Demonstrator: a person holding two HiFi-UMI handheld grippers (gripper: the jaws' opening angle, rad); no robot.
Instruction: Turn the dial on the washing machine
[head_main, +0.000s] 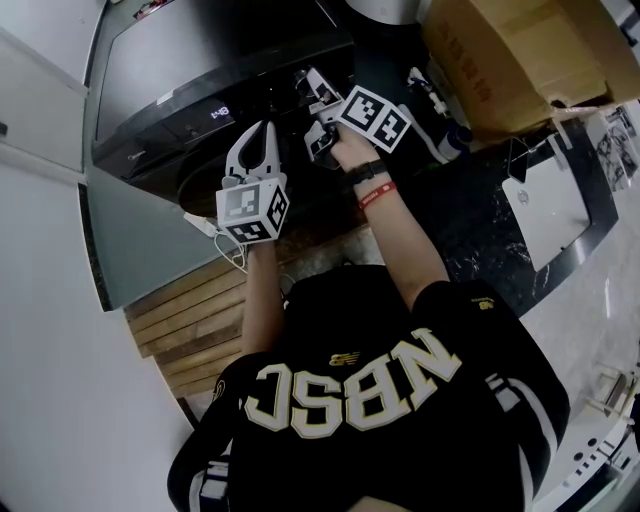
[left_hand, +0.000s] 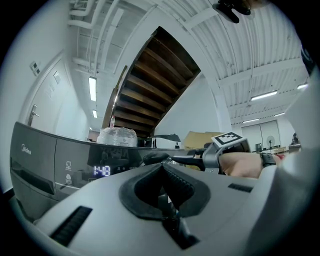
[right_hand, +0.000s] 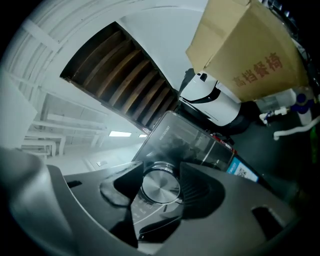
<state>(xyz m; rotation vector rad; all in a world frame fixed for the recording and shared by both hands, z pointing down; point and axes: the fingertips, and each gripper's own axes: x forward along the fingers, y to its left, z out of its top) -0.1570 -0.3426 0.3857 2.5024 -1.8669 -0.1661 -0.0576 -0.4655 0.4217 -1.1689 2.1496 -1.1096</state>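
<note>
Our right hand-held gripper (right_hand: 161, 166) is on the dial (right_hand: 160, 189). Its jaws stand wide, and the pads sit against the left and right of the brushed-metal rim, so we read this as a grip and not a hover. The dial sits on the front control panel (left_hand: 55, 165) of the washing machine (head_main: 200, 60), to the right of the lit display (left_hand: 101, 171) and towards the panel's right end. From the head view it is covered by the gripper itself.

Our left hand-held gripper (head_main: 262, 135) is level in front of the panel, just below the display. Its jaws are together with nothing between them, and it touches nothing that we can see.

We judge the turn itself to be the step in hand. The panel runs slanted across the right gripper view, which suggests the wrist is rolled partway round.

The next move calls for keeping both pads firmly on the rim and rolling about the dial's own axis, without pushing sideways or pulling off the panel. The polished edge looks slippery, so a loose grip could slide round it. We should then check the display to see whether the setting has changed. The left hand-held gripper only needs to stay clear of the panel's buttons.
</note>
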